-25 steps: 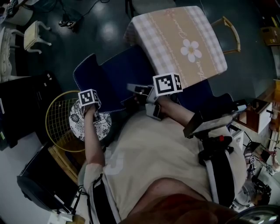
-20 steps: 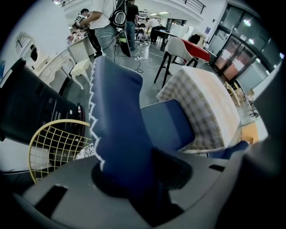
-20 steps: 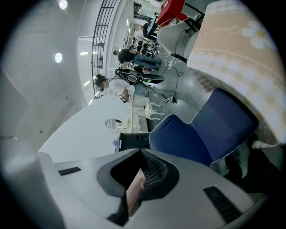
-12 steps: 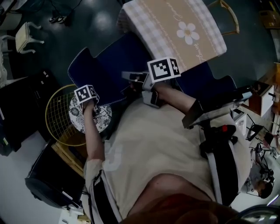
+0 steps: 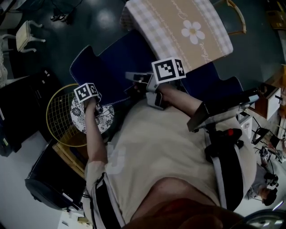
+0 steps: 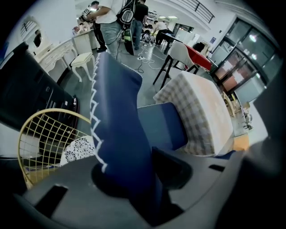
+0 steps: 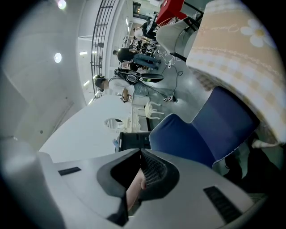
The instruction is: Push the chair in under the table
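A blue chair stands with its seat partly under the table, which wears a beige checked cloth with a daisy. My left gripper points straight down at the backrest's near corner. In the left gripper view the white-stitched backrest runs down between the jaws of the left gripper, which are shut on it. My right gripper hovers over the seat, beside the backrest. In the right gripper view the right gripper is shut, with the blue chair and the tablecloth beyond it.
A yellow wire chair with a patterned round cushion stands directly left of the blue chair. A black cabinet is further left, a white stool at top left. A wooden chair sits beyond the table. People stand far off.
The head view has shifted a little, so the table sits higher in the picture. Both grippers keep their places on and beside the chair; the grips look unchanged.
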The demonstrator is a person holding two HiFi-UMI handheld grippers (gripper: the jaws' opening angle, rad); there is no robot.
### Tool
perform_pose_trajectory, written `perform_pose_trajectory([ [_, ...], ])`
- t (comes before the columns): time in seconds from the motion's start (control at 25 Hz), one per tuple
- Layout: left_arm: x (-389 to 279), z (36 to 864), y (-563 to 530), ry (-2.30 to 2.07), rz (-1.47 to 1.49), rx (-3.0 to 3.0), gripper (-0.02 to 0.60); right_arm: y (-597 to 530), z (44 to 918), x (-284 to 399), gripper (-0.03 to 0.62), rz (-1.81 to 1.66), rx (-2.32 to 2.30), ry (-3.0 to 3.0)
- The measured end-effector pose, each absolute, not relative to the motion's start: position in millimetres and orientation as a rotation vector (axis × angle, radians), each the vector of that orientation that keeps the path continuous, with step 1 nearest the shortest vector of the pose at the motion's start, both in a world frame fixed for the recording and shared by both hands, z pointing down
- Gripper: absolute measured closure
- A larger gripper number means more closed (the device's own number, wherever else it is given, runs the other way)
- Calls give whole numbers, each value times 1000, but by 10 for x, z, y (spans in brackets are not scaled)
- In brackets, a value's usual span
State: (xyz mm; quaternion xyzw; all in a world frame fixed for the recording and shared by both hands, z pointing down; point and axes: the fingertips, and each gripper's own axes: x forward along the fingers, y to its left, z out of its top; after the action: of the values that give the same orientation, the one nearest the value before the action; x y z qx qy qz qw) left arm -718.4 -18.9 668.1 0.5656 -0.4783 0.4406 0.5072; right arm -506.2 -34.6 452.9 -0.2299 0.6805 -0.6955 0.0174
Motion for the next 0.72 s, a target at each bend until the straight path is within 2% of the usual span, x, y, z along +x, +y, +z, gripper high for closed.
perform_pose_trajectory([
  [0.72, -7033, 6744, -210, -1122, 1108, 1365, 439, -323, 4585, -4967, 583, -2159, -740, 2094],
])
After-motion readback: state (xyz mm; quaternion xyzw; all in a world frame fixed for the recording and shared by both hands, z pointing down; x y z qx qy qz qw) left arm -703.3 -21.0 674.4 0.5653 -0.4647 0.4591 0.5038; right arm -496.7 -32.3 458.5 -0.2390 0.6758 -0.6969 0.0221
